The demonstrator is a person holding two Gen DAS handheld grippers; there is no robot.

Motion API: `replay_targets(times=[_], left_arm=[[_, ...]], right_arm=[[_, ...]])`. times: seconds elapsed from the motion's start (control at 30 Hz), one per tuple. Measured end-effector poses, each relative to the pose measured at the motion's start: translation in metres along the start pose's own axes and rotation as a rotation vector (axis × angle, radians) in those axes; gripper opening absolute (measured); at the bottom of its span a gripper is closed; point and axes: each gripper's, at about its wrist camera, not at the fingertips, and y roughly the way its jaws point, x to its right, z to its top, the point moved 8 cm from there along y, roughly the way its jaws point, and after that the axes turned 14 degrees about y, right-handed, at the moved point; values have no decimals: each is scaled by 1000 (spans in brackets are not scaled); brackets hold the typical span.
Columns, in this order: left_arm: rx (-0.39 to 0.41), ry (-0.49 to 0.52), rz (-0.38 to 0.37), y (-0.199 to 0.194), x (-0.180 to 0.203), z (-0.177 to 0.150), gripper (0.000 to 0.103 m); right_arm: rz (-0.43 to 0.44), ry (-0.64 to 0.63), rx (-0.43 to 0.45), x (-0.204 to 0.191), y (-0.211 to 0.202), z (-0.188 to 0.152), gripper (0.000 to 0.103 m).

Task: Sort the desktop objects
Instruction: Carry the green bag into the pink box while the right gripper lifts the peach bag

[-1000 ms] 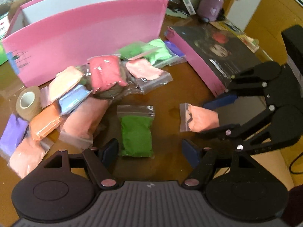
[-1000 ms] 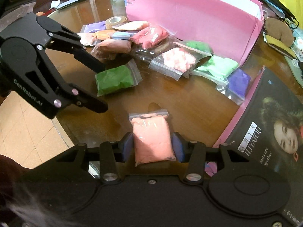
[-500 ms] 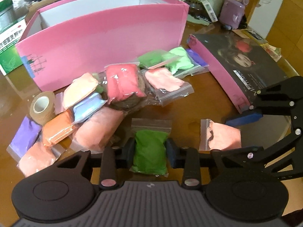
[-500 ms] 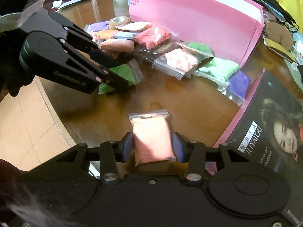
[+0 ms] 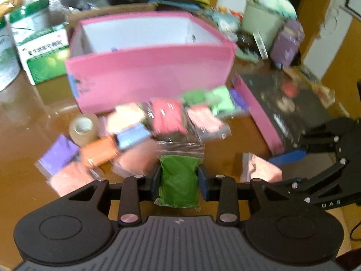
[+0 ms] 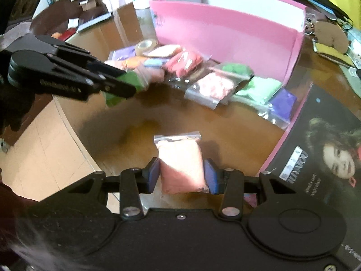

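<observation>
My left gripper is shut on a green clay bag and holds it above the brown table. In the right wrist view the left gripper shows at the left with the green bag in it. My right gripper is shut on a salmon-pink clay bag, lifted off the table; that bag also shows in the left wrist view. A pile of coloured clay bags lies in front of the open pink box, whose white inside shows.
A roll of tape lies left of the pile. The pink box's lid with a printed face lies at the right. A green-and-white carton stands left of the box; cups and clutter stand behind. The table edge drops to the floor at the left.
My left gripper closed on the green bag and has lifted it off the table. My right gripper has risen with the salmon-pink bag. Both views now look higher, toward the pink box.
</observation>
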Motion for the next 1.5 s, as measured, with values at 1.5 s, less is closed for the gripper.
replay_targets(times=[1.5], left_arm=[[-17,-22,37,125,-137,184,34]], right_arm=[[-67,339,204,39,-64,76,43]])
